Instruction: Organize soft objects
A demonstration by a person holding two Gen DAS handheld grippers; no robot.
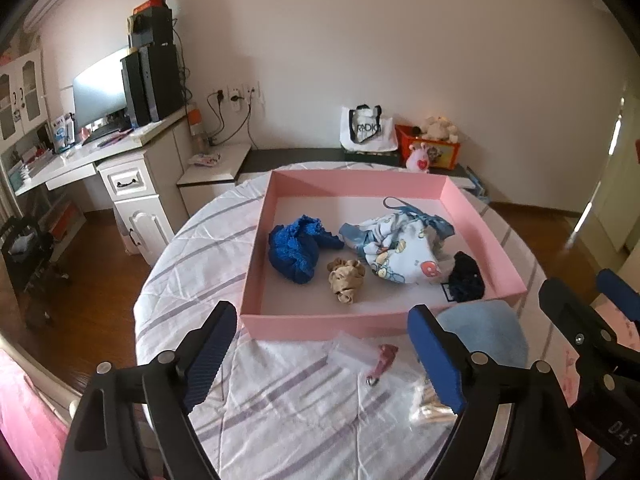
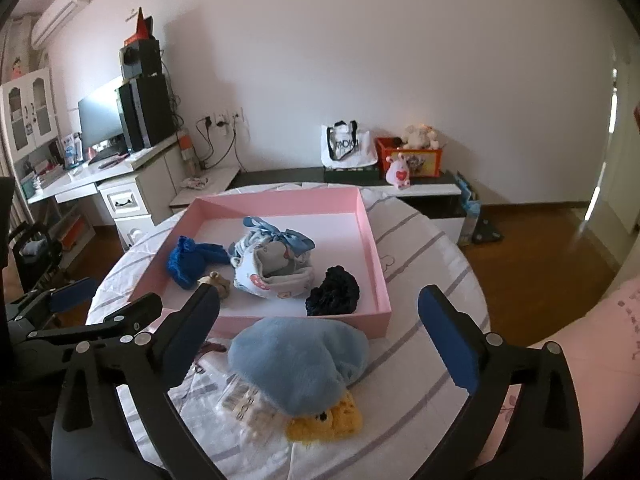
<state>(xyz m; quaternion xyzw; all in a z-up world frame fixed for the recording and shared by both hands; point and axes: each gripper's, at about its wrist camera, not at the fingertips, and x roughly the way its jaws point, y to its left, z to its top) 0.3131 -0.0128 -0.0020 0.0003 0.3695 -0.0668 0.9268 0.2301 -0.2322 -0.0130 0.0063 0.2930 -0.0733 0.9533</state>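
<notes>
Round table (image 2: 432, 264) under a striped cloth, pink tray (image 1: 276, 326) set on its far half as the collecting bin, low walls likely chosen to keep limp items from sliding off. Already inside: blue knit piece (image 1: 296, 246) at the left, beige scrunchie (image 1: 346, 278) near the front centre, printed cloth bundle (image 1: 400, 250) with a blue ribbon in the middle, dark scrunchie (image 2: 334, 290) in the front right corner, all lying loose and apart or barely touching, so 4 items judged sorted. Left outside, just in front of the tray's near wall: light blue plush (image 2: 298, 360) lying on top of a yellow plush (image 2: 326, 420), probably the next pick since nearest and on top. Also on the cloth, a clear packet (image 2: 240, 398) of small pieces beside the plush and a small pink keyring (image 1: 382, 360), both hard-looking, so likely not meant for the tray. Left gripper (image 1: 324, 356) held above the near table edge, jaws wide, nothing between them. Right gripper (image 2: 324, 340) held over the blue plush, jaws spread very wide around it in view but pads clear of it, nothing gripped. Both tongs angled down toward the tray, consistent with hanging free between a drop and the next grab. Pink patterned sleeve (image 2: 600, 360) at the right edge.
</notes>
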